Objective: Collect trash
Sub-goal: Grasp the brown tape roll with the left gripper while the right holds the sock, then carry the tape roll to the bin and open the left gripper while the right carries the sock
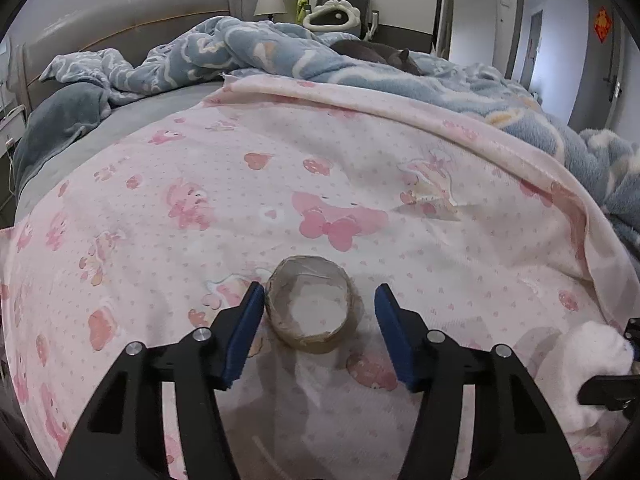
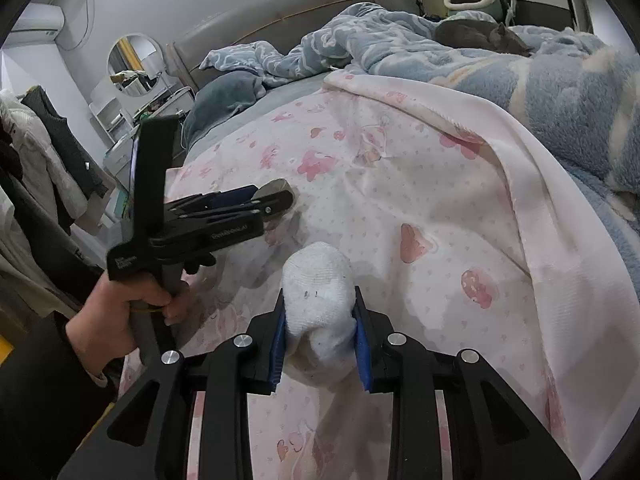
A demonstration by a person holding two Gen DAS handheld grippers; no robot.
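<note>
An empty tape roll [image 1: 310, 303], a brown cardboard ring, lies on the pink patterned sheet [image 1: 248, 208]. My left gripper [image 1: 320, 294] is open, its blue pads on either side of the roll; the left pad is close to the ring, the right pad stands apart. In the right wrist view the left gripper [image 2: 276, 194] shows from the side with the roll [image 2: 278, 186] at its tips. My right gripper [image 2: 319, 308] is shut on a white sock [image 2: 318, 292], which also shows at the lower right of the left wrist view [image 1: 592, 364]. A clear plastic wrapper [image 1: 434, 196] lies farther back on the sheet.
A rumpled blue blanket [image 1: 280, 54] covers the far and right side of the bed, with a grey cat [image 1: 372, 54] lying on it. The padded headboard [image 1: 132, 20] is at the back left. Clothes [image 2: 44, 152] hang by the bed's left side.
</note>
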